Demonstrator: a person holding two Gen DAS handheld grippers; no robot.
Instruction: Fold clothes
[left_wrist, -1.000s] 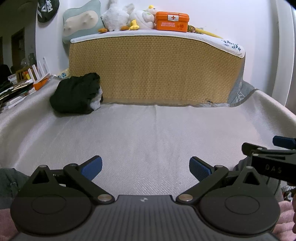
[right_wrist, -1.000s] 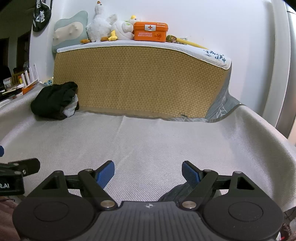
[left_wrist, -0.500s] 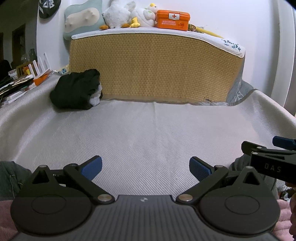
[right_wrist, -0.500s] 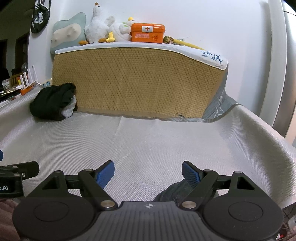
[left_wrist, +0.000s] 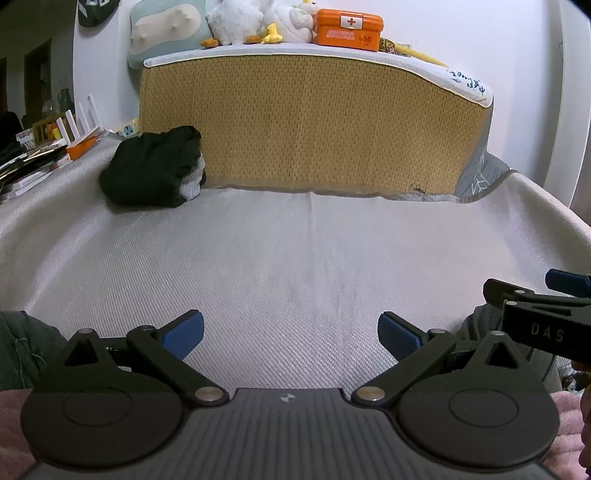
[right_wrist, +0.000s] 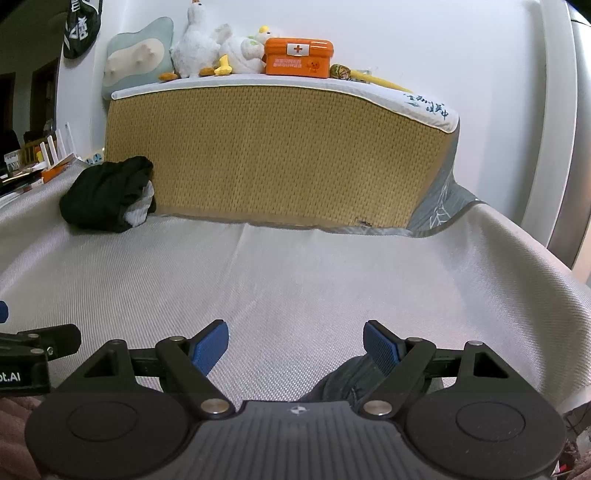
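- Left tongs (left_wrist: 290, 334): spread wide, pads empty, held low over the grey woven sheet (left_wrist: 295, 258).
- Right tongs (right_wrist: 294, 343): spread wide, nothing between the pads; they show at the 3 o'clock edge of the left view, so both tools sit side by side at the near edge.
- Grey garment (right_wrist: 351, 376): a bunched fold lies at the near edge, directly under the right pad of the right tongs, at 5 o'clock in that view. In the left view more grey cloth shows at 8 o'clock and at 4 o'clock. Whether these are one piece, and how its long axis runs, cannot be told.
- Black garment (left_wrist: 153, 171): a crumpled heap at 11 o'clock, well apart from both tongs, resting against the woven tan panel (left_wrist: 314, 125). Its axis runs roughly left to right.
- Judgement: the grey garment is the nearer work piece, and the right tongs are closest to it; the left tongs are nearer to the black heap.
- Open room: the sheet between the tongs and the panel is bare, enough to spread a garment.
- Limits: the panel at 12 o'clock; clutter (left_wrist: 40, 155) at 9 o'clock; the sheet's edge falls away at 3 o'clock.
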